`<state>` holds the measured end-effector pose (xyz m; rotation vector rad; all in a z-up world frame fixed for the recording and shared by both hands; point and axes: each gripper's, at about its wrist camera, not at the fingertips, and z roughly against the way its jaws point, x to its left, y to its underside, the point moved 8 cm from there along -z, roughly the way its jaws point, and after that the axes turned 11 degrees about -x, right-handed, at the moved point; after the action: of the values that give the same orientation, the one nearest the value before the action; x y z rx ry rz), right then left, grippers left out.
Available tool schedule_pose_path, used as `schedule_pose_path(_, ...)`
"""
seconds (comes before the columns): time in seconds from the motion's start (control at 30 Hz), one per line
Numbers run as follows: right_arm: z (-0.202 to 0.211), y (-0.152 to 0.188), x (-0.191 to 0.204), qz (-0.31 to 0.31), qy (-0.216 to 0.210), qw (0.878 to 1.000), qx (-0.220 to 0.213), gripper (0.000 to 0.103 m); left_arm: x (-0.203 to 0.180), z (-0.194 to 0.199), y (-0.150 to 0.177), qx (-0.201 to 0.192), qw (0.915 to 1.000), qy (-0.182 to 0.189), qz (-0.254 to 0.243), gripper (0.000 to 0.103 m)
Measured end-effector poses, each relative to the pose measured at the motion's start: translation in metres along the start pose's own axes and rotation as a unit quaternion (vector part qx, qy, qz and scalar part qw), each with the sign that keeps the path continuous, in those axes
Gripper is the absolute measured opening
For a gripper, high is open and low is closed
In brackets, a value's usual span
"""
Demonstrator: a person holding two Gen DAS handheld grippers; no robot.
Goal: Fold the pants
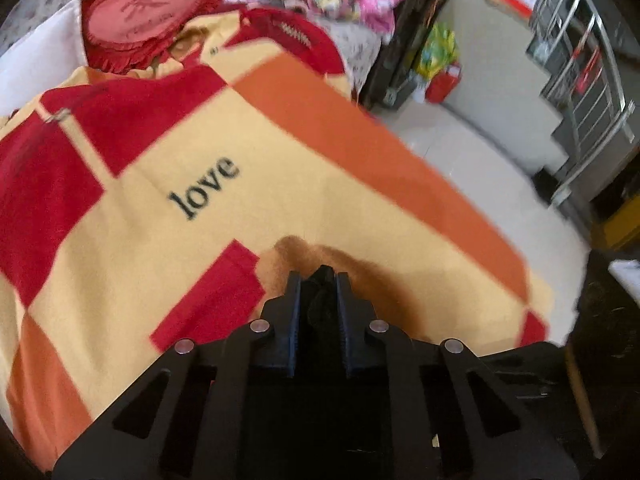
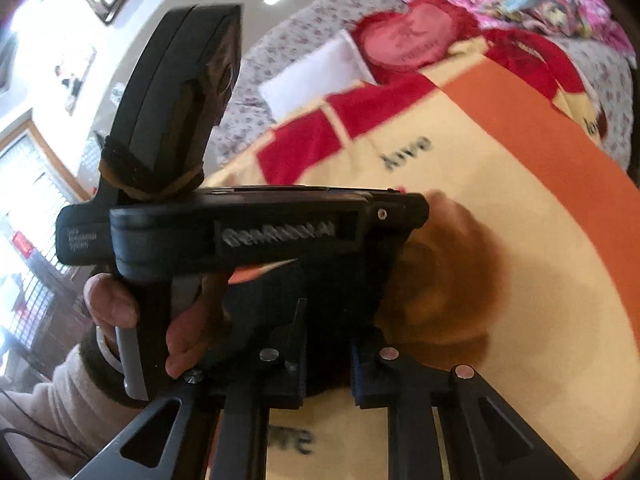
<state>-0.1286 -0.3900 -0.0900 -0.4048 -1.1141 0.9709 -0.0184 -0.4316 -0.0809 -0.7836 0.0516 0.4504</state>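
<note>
Your left gripper (image 1: 316, 280) has its jaws nearly closed on dark fabric, probably the pants (image 1: 320, 304), low centre in the left wrist view. The grab looks thin.

Your right gripper (image 2: 326, 364) is low centre in its own view with a moderate gap between the jaws; dark cloth sits there, but whether it's pinched I cannot tell. The left unit fills mid-frame, held in your left hand (image 2: 120, 304), right up against it.

Risks, as I judge them:
- Tools this close could knock and jolt the grab loose.
- The thin bite could slip during the fold.
- The blanket (image 1: 168, 240) beneath could get pinched too.
</note>
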Motion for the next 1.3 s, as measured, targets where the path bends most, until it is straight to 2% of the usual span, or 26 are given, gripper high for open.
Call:
schedule_pose_path(0.17,0.007,-0.020,0.053,0.043,-0.053,0.998,-0.013,0.015,0.018,0.070,-0.019,-0.059,0.9978,0.001,0.030,0.015)
schedule_pose_path(0.27,-0.002,-0.023,0.108,0.091,-0.100,0.991,-0.003,0.015,0.041,0.121,-0.014,-0.092,0.9943,-0.009,0.053,0.015)
schedule_pose_path(0.33,-0.013,-0.014,0.139,0.119,-0.127,0.985,0.014,0.015,0.061,0.154,0.000,-0.104,0.9917,-0.032,0.068,0.015)
schedule_pose_path(0.4,-0.031,0.004,0.167,0.140,-0.152,0.978,0.041,0.015,0.086,0.181,0.023,-0.110,0.9877,-0.066,0.089,0.018)
schedule_pose_path(0.5,-0.069,0.045,0.195,0.150,-0.180,0.967,0.098,0.019,0.128,0.207,0.073,-0.103,0.9768,-0.124,0.141,0.032)
schedule_pose_path(0.53,-0.087,0.061,0.200,0.149,-0.178,0.965,0.120,0.022,0.144,0.212,0.093,-0.095,0.9715,-0.141,0.165,0.034)
schedule_pose_path(0.57,-0.106,0.082,0.203,0.153,-0.169,0.962,0.152,0.032,0.155,0.216,0.107,-0.090,0.9669,-0.153,0.184,0.034)
schedule_pose_path(0.63,-0.116,0.106,0.210,0.156,-0.168,0.953,0.196,0.038,0.177,0.224,0.139,-0.073,0.9547,-0.182,0.224,0.034)
schedule_pose_path(0.7,-0.095,0.105,0.220,0.165,-0.198,0.947,0.189,0.040,0.186,0.234,0.158,-0.073,0.9463,-0.203,0.241,0.034)
schedule_pose_path(0.77,-0.076,0.090,0.217,0.166,-0.212,0.947,0.176,0.043,0.182,0.242,0.170,-0.081,0.9443,-0.197,0.251,0.034)
schedule_pose_path(0.83,-0.063,0.065,0.199,0.169,-0.175,0.960,0.139,0.044,0.176,0.245,0.177,-0.089,0.9431,-0.189,0.259,0.040)
schedule_pose_path(0.9,-0.061,0.045,0.177,0.169,-0.119,0.973,0.104,0.044,0.167,0.241,0.180,-0.093,0.9419,-0.187,0.263,0.046)
schedule_pose_path(0.97,-0.072,0.037,0.153,0.156,-0.068,0.980,0.099,0.044,0.161,0.236,0.184,-0.092,0.9409,-0.194,0.262,0.046)
schedule_pose_path(1.07,-0.093,0.042,0.144,0.167,-0.052,0.978,0.111,0.044,0.153,0.223,0.183,-0.088,0.9404,-0.205,0.256,0.047)
schedule_pose_path(1.13,-0.110,0.042,0.140,0.191,-0.030,0.975,0.110,0.043,0.157,0.212,0.188,-0.072,0.9341,-0.244,0.251,0.047)
schedule_pose_path(1.17,-0.120,0.046,0.139,0.211,-0.013,0.971,0.113,0.042,0.162,0.205,0.193,-0.055,0.9277,-0.274,0.248,0.047)
schedule_pose_path(1.23,-0.138,0.047,0.136,0.221,0.002,0.968,0.122,0.042,0.170,0.198,0.199,-0.057,0.9228,-0.277,0.262,0.050)
schedule_pose_path(1.3,-0.149,0.042,0.136,0.230,0.009,0.967,0.112,0.042,0.175,0.200,0.201,-0.070,0.9180,-0.267,0.285,0.050)
